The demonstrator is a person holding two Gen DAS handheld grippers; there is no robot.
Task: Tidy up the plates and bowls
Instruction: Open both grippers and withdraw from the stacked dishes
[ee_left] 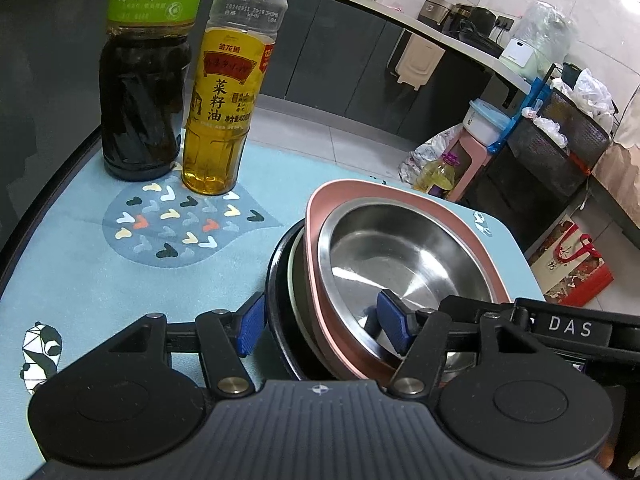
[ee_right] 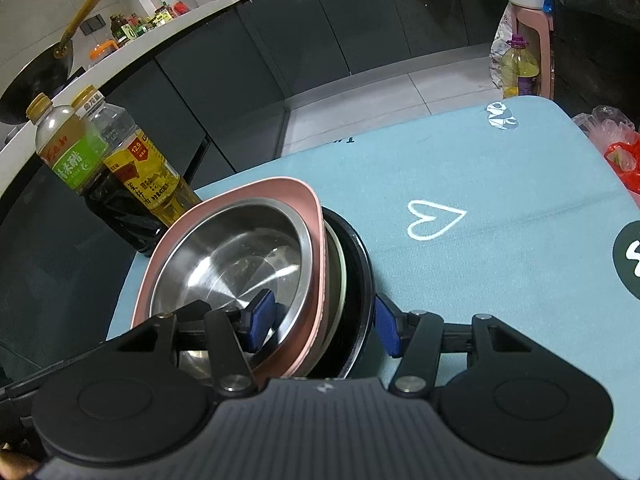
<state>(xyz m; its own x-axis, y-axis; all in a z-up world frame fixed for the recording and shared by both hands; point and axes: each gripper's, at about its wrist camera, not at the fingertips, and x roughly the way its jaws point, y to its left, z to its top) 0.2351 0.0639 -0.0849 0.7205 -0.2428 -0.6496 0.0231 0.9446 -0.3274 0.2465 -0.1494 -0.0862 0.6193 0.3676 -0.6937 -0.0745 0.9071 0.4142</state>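
Basically the stack is built: steel bowl (ee_left: pixel 404 256) nested in the pink dish (ee_left: pixel 400 208), that on a pale plate (ee_left: pixel 295 276) and a black plate (ee_left: pixel 276 280), all on the blue mat (ee_left: pixel 80 272). My left gripper (ee_left: pixel 324 320) and right gripper (ee_right: pixel 320 320) both straddle the stack's rims from opposite sides, fingers apart, one blue pad inside the steel bowl, the other outside the black plate. I can't tell if any pad actually touches.

Step in hand, I'd judge: gripping the whole stack two-handed, or just letting go of it. If lifting, the next move needs both sets of fingers closing evenly on the layered rims, then a level rise so the bowl doesn't slide.

Room: vinegar bottle (ee_left: pixel 144 80) and oil bottle (ee_left: pixel 224 112) stand near the stack on the left gripper's side. The mat's far edge sits just behind the stack in the left view. Open mat toward the heart print (ee_right: pixel 436 224), best direction to move.
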